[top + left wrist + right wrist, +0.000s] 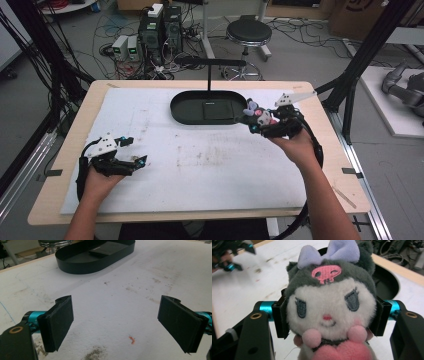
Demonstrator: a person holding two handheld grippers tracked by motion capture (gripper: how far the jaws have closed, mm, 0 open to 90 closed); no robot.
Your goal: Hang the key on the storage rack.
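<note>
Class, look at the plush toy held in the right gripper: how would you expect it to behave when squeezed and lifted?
The plush toy looks soft, so it probably gives under the right gripper, whose jaws press into its cheeks. Its fuzzy fabric likely resists slipping. It seems light for its size and unlikely to break if dropped.

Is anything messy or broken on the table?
Nothing is broken. The white table cover has brownish smudges, and a tiny orange scrap lies between the left gripper's open jaws. The grey-and-white plush doll looks fine.

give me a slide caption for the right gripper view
Right gripper clamps a plush toy above the black tray.
</note>
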